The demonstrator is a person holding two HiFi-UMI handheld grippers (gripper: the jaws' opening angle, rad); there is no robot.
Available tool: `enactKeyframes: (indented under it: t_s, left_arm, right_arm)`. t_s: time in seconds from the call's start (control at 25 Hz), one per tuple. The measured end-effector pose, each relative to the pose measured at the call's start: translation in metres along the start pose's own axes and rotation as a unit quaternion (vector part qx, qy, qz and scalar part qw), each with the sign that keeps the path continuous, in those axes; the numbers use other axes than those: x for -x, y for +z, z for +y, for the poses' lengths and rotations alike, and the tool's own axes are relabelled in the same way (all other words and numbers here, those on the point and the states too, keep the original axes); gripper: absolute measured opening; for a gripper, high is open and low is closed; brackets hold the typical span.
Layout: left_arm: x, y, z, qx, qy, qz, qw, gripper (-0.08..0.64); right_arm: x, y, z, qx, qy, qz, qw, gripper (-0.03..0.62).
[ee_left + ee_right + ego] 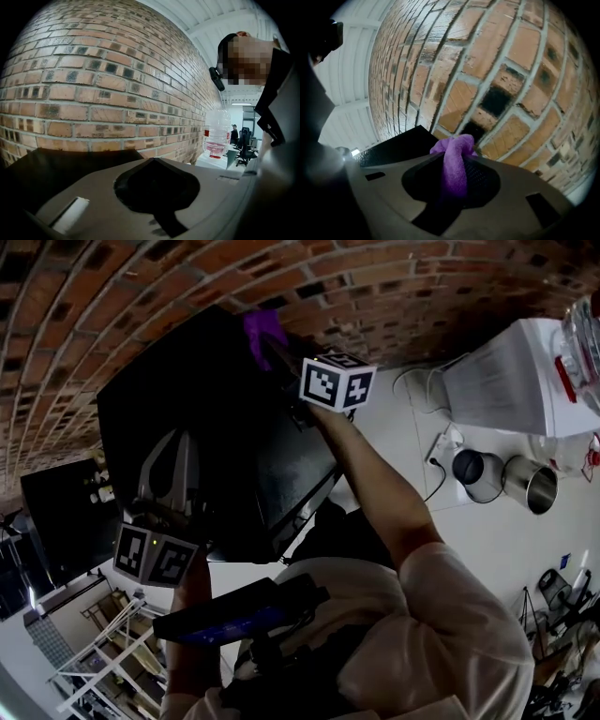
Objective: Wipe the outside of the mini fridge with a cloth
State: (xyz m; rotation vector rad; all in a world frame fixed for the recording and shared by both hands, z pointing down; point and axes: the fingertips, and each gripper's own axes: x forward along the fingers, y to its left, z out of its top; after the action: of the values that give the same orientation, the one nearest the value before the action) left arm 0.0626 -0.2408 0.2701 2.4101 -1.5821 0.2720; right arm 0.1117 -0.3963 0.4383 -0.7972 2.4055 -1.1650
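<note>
Mini fridge (225, 418), black, stands against the brick wall (112, 306). The right claw (457, 180), clenched on the purple cloth (454, 154), is at its top rear edge, with the top just below. The left claw (157, 187) is clamped shut and empty at the near edge.

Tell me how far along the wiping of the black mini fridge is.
Done: the purple fluffy cloth is picked up, clamped in the right gripper. In hand: it is at the black mini fridge's upper edge beside the brick wall. Left: no face shows as wiped, so assume most surfaces remain; the left gripper is shut, empty.
</note>
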Motion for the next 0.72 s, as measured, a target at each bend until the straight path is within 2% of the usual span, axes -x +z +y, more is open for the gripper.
enactKeyframes:
  t_s: [0.72]
  left_arm:
    - [0.001,0.001,0.001,0.003,0.009,0.002,1.0,0.0]
  right_arm:
    - [0.006,-0.094,-0.122,-0.04,-0.042,0.063,0.996,0.091]
